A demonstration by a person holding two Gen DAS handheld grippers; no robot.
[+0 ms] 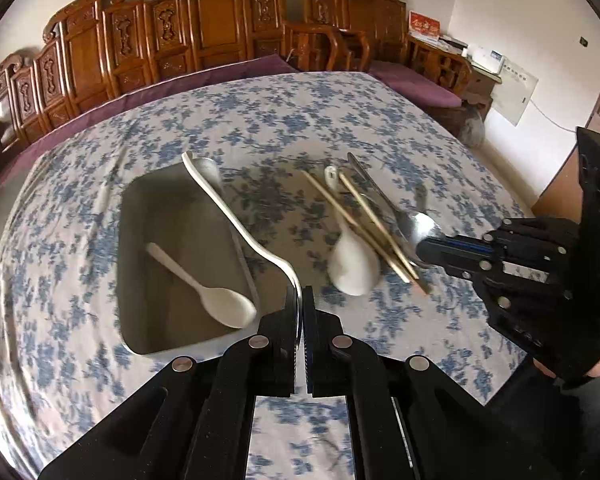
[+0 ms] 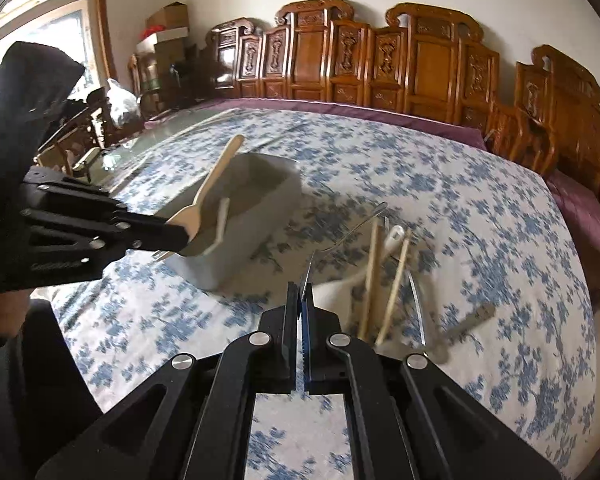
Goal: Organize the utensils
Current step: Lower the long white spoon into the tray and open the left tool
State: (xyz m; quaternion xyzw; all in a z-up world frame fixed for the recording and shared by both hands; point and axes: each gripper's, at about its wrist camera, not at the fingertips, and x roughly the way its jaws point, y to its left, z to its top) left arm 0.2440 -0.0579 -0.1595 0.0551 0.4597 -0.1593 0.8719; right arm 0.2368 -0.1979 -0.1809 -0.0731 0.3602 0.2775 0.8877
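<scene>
A grey rectangular bin [image 1: 140, 208] stands on the bench [image 1: 80, 360], which is covered by a blue-flowered cloth. One white plastic spoon [image 1: 220, 300] lies inside it, bowl toward the near corner. I can see nothing else in the bin.

The left gripper [image 1: 300, 294] has its fingers clamped on the bowl end of a pale long-handled spoon [image 1: 236, 216]. It is held edge-on above the bin's right rim, with the handle slanting up and away.

The right gripper [image 1: 420, 250] is closed on the bowl of a metal spoon [image 1: 414, 222], lifted above the cloth. Its handle points away toward the far edge of the bench.

Right of the bin, on the cloth, a white ceramic soup spoon [image 1: 352, 268] lies with two wooden chopsticks [image 1: 360, 226] across it. These sit just beside the raised metal spoon and well apart from the bin.
</scene>
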